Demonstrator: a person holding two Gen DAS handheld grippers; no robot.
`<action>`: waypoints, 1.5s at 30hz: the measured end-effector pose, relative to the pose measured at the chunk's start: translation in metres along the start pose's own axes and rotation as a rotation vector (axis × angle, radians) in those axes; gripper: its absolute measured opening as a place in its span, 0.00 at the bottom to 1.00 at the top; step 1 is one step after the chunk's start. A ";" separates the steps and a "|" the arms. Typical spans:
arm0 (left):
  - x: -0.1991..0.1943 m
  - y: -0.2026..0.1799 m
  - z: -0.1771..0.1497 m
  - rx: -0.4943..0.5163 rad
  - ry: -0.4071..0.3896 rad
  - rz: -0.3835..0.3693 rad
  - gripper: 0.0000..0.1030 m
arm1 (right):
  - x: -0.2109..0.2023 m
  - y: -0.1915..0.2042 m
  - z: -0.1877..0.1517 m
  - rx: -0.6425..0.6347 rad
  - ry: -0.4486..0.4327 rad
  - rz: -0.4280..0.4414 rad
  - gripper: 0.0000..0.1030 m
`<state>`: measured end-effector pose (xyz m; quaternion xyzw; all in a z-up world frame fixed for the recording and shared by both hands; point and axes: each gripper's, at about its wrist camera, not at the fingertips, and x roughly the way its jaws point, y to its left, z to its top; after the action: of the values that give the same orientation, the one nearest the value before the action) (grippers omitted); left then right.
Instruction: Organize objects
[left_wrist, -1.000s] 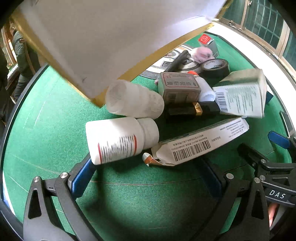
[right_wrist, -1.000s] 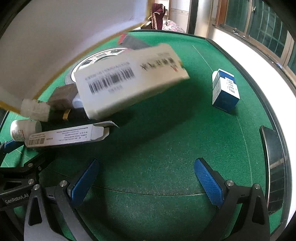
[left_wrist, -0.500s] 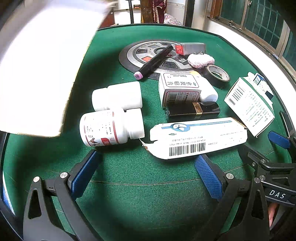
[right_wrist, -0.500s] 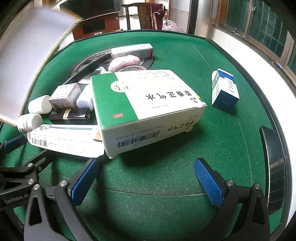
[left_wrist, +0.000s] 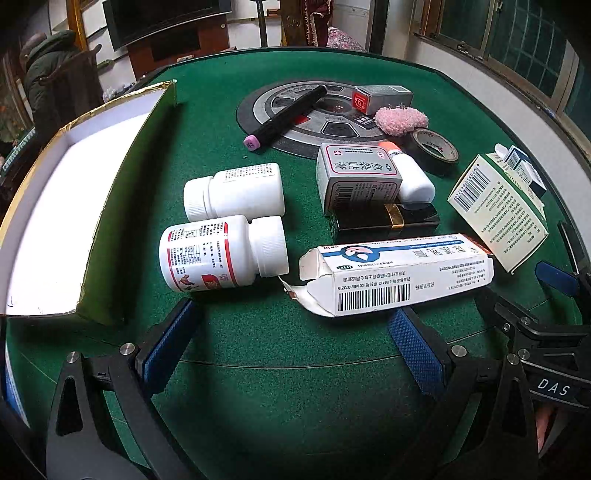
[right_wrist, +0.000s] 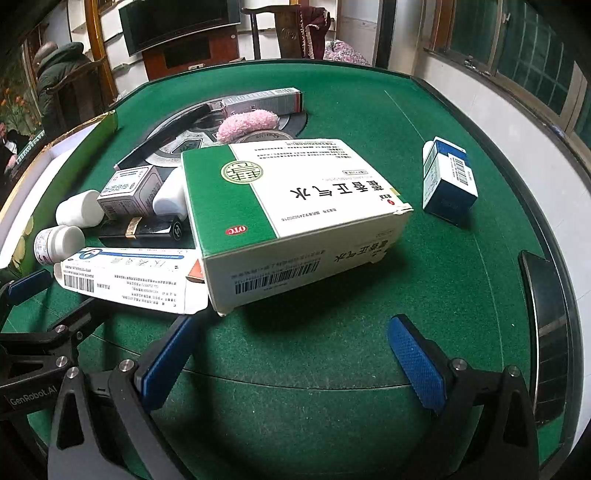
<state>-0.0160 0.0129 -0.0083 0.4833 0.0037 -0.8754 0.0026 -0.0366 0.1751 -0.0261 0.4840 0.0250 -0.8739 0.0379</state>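
Hovering over the green felt table (left_wrist: 221, 110), left gripper (left_wrist: 295, 325) fingers spread wide, holding nothing. Likewise wide and empty, right gripper (right_wrist: 291, 350), just short of the green-and-white cardboard medicine box (right_wrist: 295, 206).

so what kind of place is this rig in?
Looks like a home living room, probably. The work surface is a green felt mahjong-style table with a centre dial; a flat-screen TV and wooden chair stand behind it.

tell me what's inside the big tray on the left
The tray shows only a bare white floor; nothing can be seen lying in it. Its near green wall hides the strip of floor right behind it, and its left part runs out of frame, so those parts can't be checked.
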 end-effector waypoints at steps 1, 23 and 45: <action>0.000 0.000 0.000 0.000 0.000 0.000 1.00 | 0.000 0.000 0.000 0.000 0.000 0.000 1.00; -0.017 0.031 -0.004 0.096 -0.052 -0.128 0.87 | -0.003 -0.022 -0.002 -0.008 -0.019 0.095 1.00; -0.027 -0.036 0.009 0.865 0.001 -0.249 0.34 | -0.005 -0.018 -0.003 -0.030 -0.013 0.077 1.00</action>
<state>-0.0094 0.0488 0.0196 0.4363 -0.3044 -0.7898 -0.3051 -0.0329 0.1937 -0.0237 0.4782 0.0193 -0.8745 0.0788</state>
